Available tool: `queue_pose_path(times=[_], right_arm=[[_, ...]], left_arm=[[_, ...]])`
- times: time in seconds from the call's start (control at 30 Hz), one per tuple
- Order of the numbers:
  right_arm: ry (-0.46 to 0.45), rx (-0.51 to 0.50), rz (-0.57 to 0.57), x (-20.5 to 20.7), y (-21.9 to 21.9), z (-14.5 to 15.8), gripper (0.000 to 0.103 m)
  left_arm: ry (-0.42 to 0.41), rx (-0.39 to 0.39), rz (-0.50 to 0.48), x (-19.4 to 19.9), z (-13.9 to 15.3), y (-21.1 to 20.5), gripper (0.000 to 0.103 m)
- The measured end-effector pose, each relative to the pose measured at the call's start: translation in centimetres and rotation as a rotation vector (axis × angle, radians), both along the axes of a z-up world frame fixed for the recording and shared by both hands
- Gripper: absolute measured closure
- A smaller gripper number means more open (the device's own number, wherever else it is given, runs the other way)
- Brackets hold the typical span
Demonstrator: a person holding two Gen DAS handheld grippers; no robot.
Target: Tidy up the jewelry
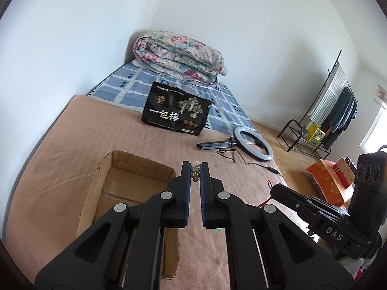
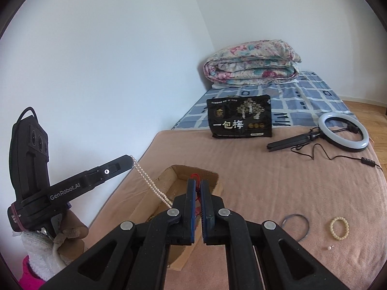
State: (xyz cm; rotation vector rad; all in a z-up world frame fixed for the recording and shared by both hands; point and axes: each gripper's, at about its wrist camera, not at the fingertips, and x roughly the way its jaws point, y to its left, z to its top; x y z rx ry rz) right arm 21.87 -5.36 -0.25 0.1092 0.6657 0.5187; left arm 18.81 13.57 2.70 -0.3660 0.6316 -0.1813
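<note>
In the left wrist view my left gripper [image 1: 195,166] is shut on a white pearl necklace [image 1: 195,172], beside an open cardboard box [image 1: 142,162] on the pink blanket. The right wrist view shows the left gripper [image 2: 130,160] from the side, the pearl necklace [image 2: 147,181] hanging from its tip toward the box [image 2: 193,168]. My right gripper [image 2: 197,182] is shut on a thin red cord [image 2: 195,177] above the box's near end. The right gripper [image 1: 275,188] also shows at the right of the left wrist view, with the red cord [image 1: 268,183] beside it.
On the blanket to the right lie a dark ring band [image 2: 296,227], a pearl bracelet [image 2: 339,228] and a small earring [image 2: 329,247]. Farther back are a black bag [image 2: 240,120], a ring light with cable [image 2: 343,130] and a folded quilt [image 2: 251,62]. A gloved hand [image 2: 43,251] holds the left gripper.
</note>
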Motion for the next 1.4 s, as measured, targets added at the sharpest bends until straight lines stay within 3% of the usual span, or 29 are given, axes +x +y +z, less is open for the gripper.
queue_pose_path(times=[0.37,0.7,1.4], right_arm=[[0.026,-0.026,0.07,0.6,4.4,-1.6,0.102],[0.056,-0.043,0.118,0.8,7.0,-2.9,0.102],[0.197,-0.166,0.124,3.2,9.3,-9.4,0.102]], left_arm=[[0.042,-0.015,0.055,1.6,-2.2,3.3,0.098],[0.077,-0.012,0.062,3.2,-4.0,3.7,0.098],[0.153,-0.026,0.078,6.0,-8.0,4.9,0.098]])
